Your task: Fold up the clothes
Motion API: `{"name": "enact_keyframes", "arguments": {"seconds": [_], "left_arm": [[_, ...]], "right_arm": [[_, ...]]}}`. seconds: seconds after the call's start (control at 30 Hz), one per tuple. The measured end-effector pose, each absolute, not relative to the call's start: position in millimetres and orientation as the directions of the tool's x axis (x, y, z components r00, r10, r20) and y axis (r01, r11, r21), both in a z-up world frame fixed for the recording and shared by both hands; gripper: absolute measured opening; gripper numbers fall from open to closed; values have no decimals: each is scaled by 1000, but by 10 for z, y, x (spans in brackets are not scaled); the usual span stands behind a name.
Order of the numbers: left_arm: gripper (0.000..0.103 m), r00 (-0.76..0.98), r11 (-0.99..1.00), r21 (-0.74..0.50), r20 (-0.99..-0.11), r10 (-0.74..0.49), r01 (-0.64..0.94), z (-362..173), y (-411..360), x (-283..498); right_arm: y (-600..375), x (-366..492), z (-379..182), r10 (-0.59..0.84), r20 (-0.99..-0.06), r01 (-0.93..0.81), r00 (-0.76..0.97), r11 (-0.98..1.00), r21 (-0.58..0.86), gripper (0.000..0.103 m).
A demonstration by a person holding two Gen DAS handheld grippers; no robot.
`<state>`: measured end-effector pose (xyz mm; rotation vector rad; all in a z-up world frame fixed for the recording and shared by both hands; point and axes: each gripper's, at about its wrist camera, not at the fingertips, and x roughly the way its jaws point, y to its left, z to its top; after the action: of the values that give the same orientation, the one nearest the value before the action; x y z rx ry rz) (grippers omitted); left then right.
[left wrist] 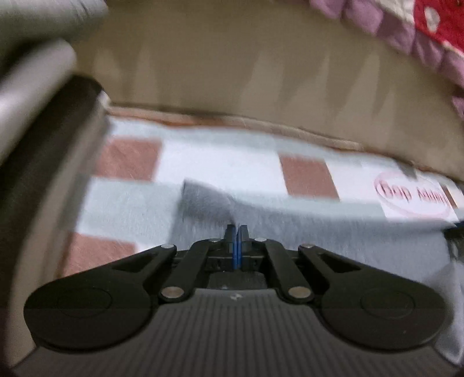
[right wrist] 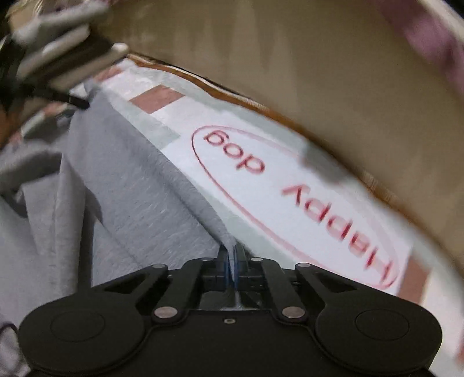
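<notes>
Grey knit garment (right wrist: 121, 179), soft and thin, lies spread over a white blanket (right wrist: 261, 185) checked with pale green and rust-pink squares and printed with a red oval reading "Happy dog". Its upper edge runs as a raised ridge between the two grippers. The right gripper (right wrist: 231, 255) has its blue-padded jaws pinched together on a corner of that edge, a sliver of cloth showing between the pads. The left gripper (left wrist: 237, 232) also has its jaws pressed together at the cloth's edge, where a small peak of fabric lifts just in front of the tips; blur keeps me from saying for certain that fabric sits between the pads, though it looks so.

Judging by the folds and sag, the garment is light and limp and will drape and crease wherever it is not supported, so it is best held by corners or along a hem, both ends at once, and kept lightly taut. A thin pinch could slip out.

Just behind the blanket rises a beige padded wall (left wrist: 232, 72) with a tan seam along its foot, limiting reach that way. A purple and red quilted cloth (left wrist: 420, 26) hangs over its top. A blurred grey and black object (left wrist: 37, 145) crowds the left side.
</notes>
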<state>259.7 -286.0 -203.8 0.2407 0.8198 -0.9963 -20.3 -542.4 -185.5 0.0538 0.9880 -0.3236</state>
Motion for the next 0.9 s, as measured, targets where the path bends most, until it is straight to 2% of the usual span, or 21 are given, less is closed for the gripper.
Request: {"name": "enact_keyframes", "arguments": {"seconds": [0.07,0.17,0.23,0.3,0.33,0.37,0.4,0.43,0.47,0.53,0.6,0.73,0.9], "left_arm": [[0,345,575,-160,-662,-665,803,-1947,-2849,2586],[1,473,625,-24,-631,-615,780,-1987,-2932,2549],[8,437,636,-39,-694,-573,771,-2081,-2957,2615],[9,365,631,-113,-733,-575,768,-2083,-2928,2663],[18,313,607,-170,-732,-605,776,-2018,-2892,2656],[37,258,573,-234,-717,-647,786,-1926,-2836,2619],[48,206,538,-290,-702,-682,791,-1847,-2780,2563],[63,132,490,-350,-692,-709,798,-1778,-2727,2488],[68,60,442,-403,-681,-730,801,-1722,-2681,2410],[70,-70,352,-474,-669,-740,807,-1676,-2627,2238],[73,-113,319,-462,-694,-711,828,-1664,-2629,2054],[79,-99,334,-388,-766,-635,859,-1725,-2557,1720],[81,-109,322,-375,-781,-615,869,-1799,-2602,1529]], "right_arm": [[-5405,-229,-1794,-301,-792,330,531,934,-134,3],[-5399,-236,-1777,-363,-762,367,536,913,-177,2],[-5406,-166,-1889,-385,-782,358,490,907,-222,1],[-5402,-61,-2001,-410,-794,355,450,897,-262,3],[-5392,-13,-2020,-430,-794,359,430,888,-287,6],[-5399,30,-2008,-451,-793,377,409,875,-303,9],[-5429,61,-1992,-464,-796,409,389,861,-302,15],[-5461,61,-1970,-475,-795,441,377,847,-296,25],[-5488,45,-1945,-485,-792,471,370,833,-291,25],[-5498,-85,-1883,-507,-776,512,374,811,-284,29],[-5516,-269,-1765,-514,-765,569,388,787,-241,31],[-5547,-884,-1530,-464,-743,694,482,720,1,53],[-5542,-1591,-1532,-430,-754,785,496,592,179,56]]}}
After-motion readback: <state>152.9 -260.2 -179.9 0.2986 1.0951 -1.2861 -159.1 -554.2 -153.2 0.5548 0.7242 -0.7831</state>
